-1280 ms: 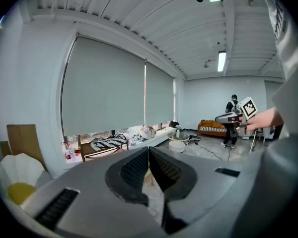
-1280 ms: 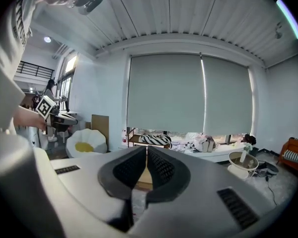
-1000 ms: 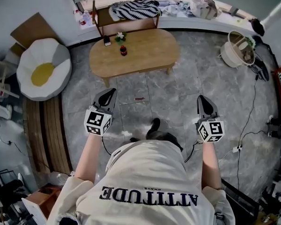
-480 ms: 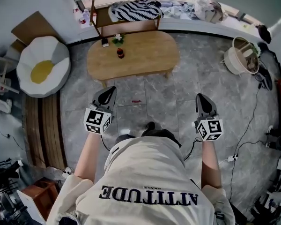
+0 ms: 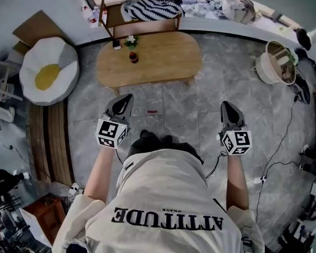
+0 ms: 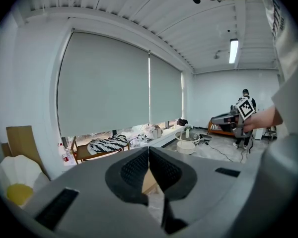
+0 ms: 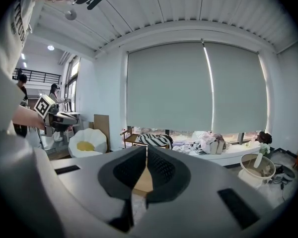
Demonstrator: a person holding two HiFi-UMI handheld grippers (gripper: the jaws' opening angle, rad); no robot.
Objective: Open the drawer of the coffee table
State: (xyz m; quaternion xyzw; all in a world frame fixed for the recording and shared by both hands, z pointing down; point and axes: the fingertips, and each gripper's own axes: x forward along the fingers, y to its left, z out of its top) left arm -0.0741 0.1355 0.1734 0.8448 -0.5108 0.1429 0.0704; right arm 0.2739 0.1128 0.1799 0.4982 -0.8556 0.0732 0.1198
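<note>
The oval wooden coffee table [image 5: 147, 62] stands on the grey tiled floor ahead of me, with a small dark bottle [image 5: 131, 57], a little plant [image 5: 129, 39] and a phone on its top. No drawer front shows from above. My left gripper [image 5: 128, 98] is held out over the floor short of the table's near edge, jaws shut and empty. My right gripper [image 5: 225, 105] hangs level with it to the right, also shut on nothing. In both gripper views the shut jaw tips [image 6: 148, 149] [image 7: 146, 149] point toward the table [image 7: 143, 181].
A white and yellow egg-shaped cushion [image 5: 46, 73] lies left of the table. Behind it stands a wooden bench [image 5: 142, 20] with a striped blanket [image 5: 150, 7]. A white basket [image 5: 276, 67] sits at right, cables trail over the floor [image 5: 284, 141], and a small red scrap [image 5: 152, 111] lies near the table.
I have stepped forward: the table and floor have slid slightly in the head view and both grippers sit a little closer to the table. Jaws stay shut.
</note>
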